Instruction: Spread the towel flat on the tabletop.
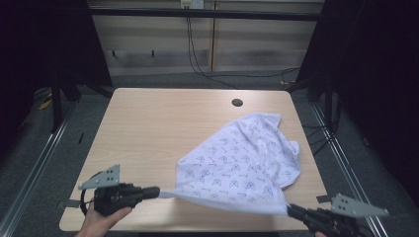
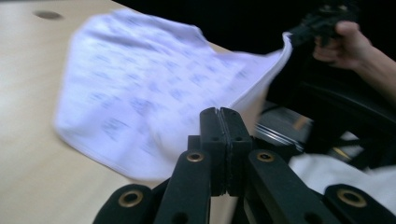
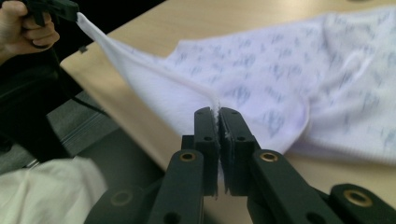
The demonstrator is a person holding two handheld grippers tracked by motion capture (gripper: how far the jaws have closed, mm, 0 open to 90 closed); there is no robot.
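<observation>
On the pale wooden surface [image 1: 163, 123] lay a white patterned cloth [image 1: 242, 158], toward its right near side. The left hand-held gripper [image 1: 157, 191] and right hand-held gripper [image 1: 290, 209] each clamped a near corner, stretching that edge taut, probably to spread or fold it.

I see a light wood-grain tabletop [image 1: 148, 133] with rounded corners, standing on grey carpeted floor [image 1: 29, 163]. Near its far edge I note a round dark cable hole [image 1: 237, 102]. On its right half lies a white cloth [image 1: 242, 158] printed with small blue motifs, rumpled, its far part resting flat on the wood, its near edge lifted and stretched taut along the near side.
</observation>
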